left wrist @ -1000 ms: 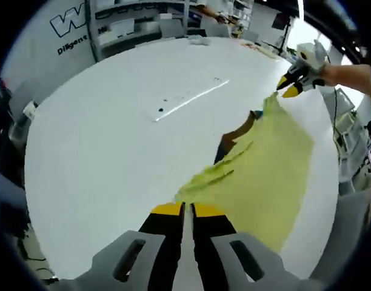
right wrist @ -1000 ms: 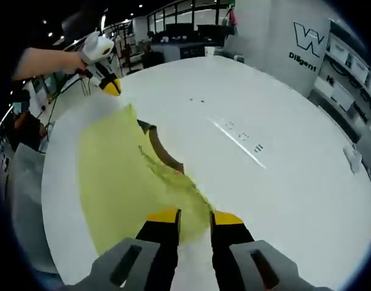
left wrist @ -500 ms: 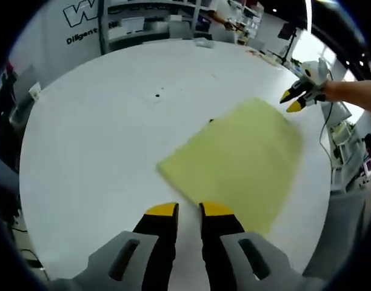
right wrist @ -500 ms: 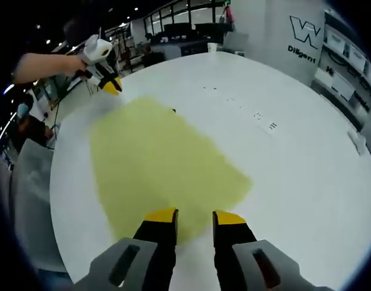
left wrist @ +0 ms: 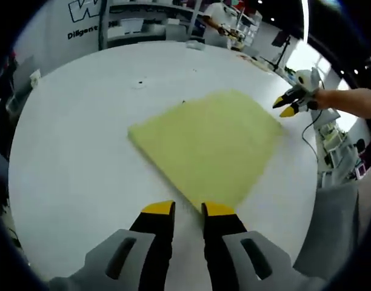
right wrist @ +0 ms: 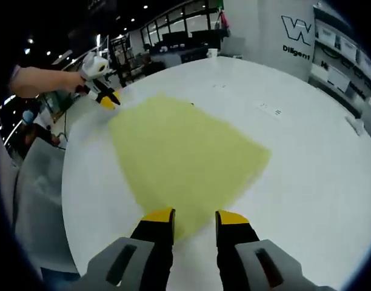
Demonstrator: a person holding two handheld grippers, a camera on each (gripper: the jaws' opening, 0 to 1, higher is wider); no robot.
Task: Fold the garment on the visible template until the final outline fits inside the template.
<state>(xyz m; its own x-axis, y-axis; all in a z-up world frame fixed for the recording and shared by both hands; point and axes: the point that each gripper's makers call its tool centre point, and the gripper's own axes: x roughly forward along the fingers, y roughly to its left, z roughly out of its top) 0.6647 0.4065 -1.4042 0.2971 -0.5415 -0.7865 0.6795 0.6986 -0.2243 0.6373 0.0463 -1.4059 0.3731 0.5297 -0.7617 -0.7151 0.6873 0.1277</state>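
The garment (left wrist: 210, 142) is a plain pale yellow-green, with no print on it, lying on a white table (left wrist: 82, 151) (a few small dark marks dot the white surface). The left gripper (left wrist: 188, 209) has black jaws with 2 yellow tips and grey housing; the right gripper (right wrist: 194, 216) is coloured alike. A white wall (right wrist: 294, 30) bears dark lettering.
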